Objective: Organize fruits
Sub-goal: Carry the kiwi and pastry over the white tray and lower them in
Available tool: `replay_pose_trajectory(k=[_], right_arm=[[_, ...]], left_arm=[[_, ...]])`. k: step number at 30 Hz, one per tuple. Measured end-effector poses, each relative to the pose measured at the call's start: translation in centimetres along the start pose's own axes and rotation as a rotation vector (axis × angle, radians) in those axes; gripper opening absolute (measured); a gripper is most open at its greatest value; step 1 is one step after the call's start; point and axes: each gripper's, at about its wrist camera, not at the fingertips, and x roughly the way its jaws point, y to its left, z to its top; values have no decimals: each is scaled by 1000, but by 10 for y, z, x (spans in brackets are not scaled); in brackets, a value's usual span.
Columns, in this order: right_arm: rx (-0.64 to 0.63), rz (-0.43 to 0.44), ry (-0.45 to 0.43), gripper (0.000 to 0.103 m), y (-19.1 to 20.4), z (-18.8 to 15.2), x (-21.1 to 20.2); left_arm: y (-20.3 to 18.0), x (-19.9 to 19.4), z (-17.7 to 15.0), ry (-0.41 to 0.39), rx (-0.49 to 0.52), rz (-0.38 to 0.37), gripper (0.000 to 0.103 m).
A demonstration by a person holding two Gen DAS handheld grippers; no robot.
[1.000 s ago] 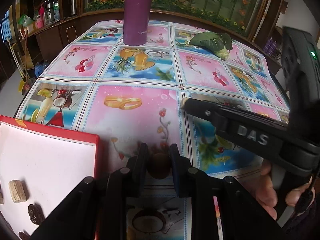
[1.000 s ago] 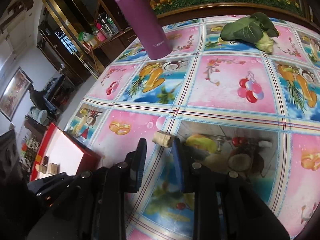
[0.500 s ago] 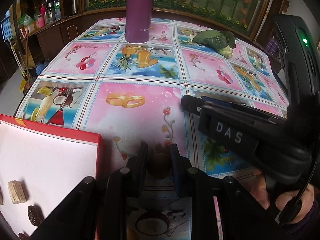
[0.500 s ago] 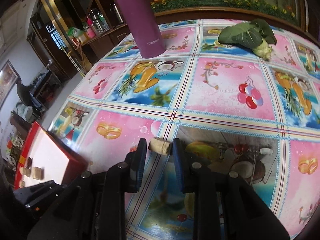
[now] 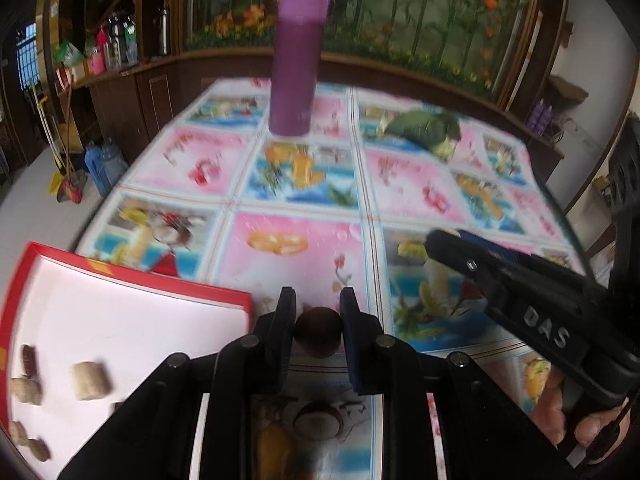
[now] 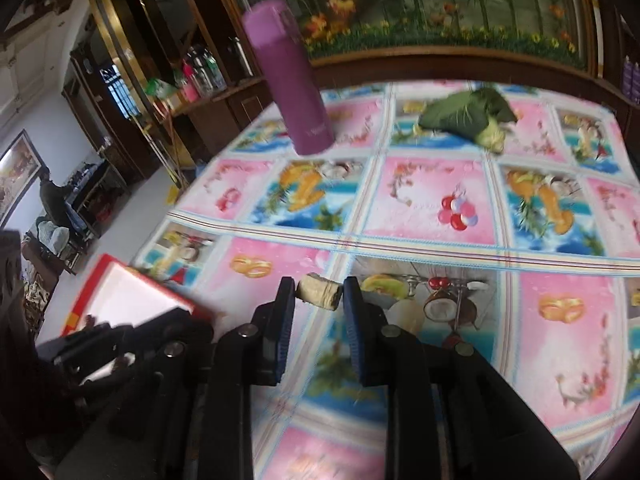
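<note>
Writing: "DAS" on right hand-held gripper [image 5: 452, 245]
Left hand-held gripper [image 5: 318, 312]: clamped on round brown fruit [image 5: 318, 337]
Right: clamped on tan cylindrical piece [image 6: 319, 291], long axis crosswise between jaws

A tabletop [image 6: 432, 196] covered by a glossy cloth of pink and blue fruit-print squares carries a tall purple cylindrical flask [image 5: 296, 64] standing upright at the far side, a green leafy vegetable bundle [image 6: 468, 118] near it, and a red-rimmed white tray [image 5: 132, 320] at the near left edge.

Both grippers, left gripper [image 5: 317, 312] and right gripper [image 6: 319, 295], are black with blue pads [image 6: 353, 322], silver screws, white "DAS" lettering; bare fingers [image 5: 554, 416].
</note>
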Motion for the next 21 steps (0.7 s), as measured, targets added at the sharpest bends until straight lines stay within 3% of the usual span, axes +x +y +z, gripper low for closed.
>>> replay_pose_trajectory(k=[6, 11, 16, 21], right_arm=[[-80, 63, -103, 27, 58, 2, -49], [-160, 136, -144, 27, 117, -4, -68], [-217, 201, -102, 27, 165, -25, -58], [-279, 214, -39, 27, 194, -55, -37]], left_arm=[[29, -65, 1, -122, -10, 28, 21], [74, -112, -8, -197, -11, 105, 21], [124, -135, -27, -219, -27, 210, 21], [166, -138, -55, -187, -65, 275, 21]])
